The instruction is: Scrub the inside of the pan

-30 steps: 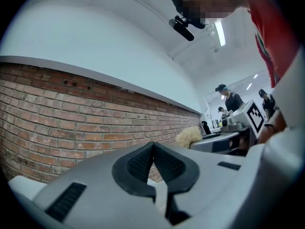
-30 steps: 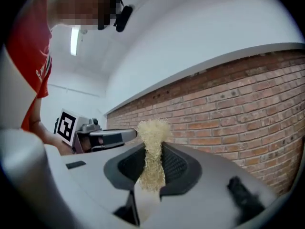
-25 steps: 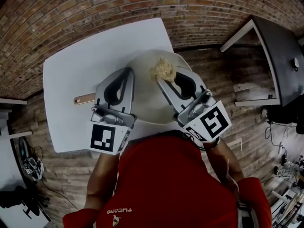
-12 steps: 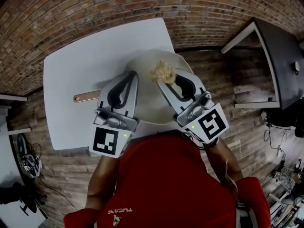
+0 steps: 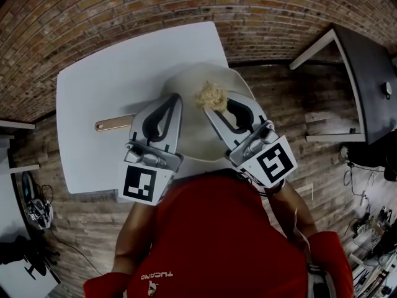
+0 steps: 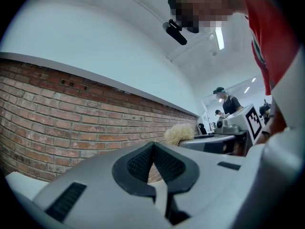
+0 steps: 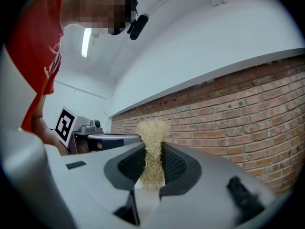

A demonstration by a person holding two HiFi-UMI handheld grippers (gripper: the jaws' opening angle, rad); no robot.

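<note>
The pan (image 5: 193, 138) sits on the white table (image 5: 93, 85), right at the edge nearest the person. Its pale round bowl faces up and its brown handle (image 5: 113, 126) points out to the left. The inside looks plain and pale from up here, with no suds, no streaks and no dirt I can pick out. So there is no telling how much has been scrubbed, and my read is that most of the job is ahead, or at least not visibly finished.

Now the tool: a straw-coloured scrubber (image 5: 211, 96), a fuzzy tuft, hangs over the far half of the pan's bowl, inside the rim. It's pinched in the right gripper (image 7: 152, 151), whose jaws are closed firmly on it. The fibres are squeezed between the black pads, with a good tuft poking out past the tips. Whether that tuft is pressing on the pan or just above it, the head view can't settle.

Over to the left gripper (image 5: 173, 99). It lies over the left side of the pan, its tip close to the rim near where the handle joins. Its own view shows the jaws brought together at the tips with nothing seen between them. It may be steadying the pan from above, but actual contact isn't visible.

The two grippers angle in side by side, with a strip of bare pan between them. What's left, as I judge it, is working the scrubber round the whole bowl, near side included.
</note>
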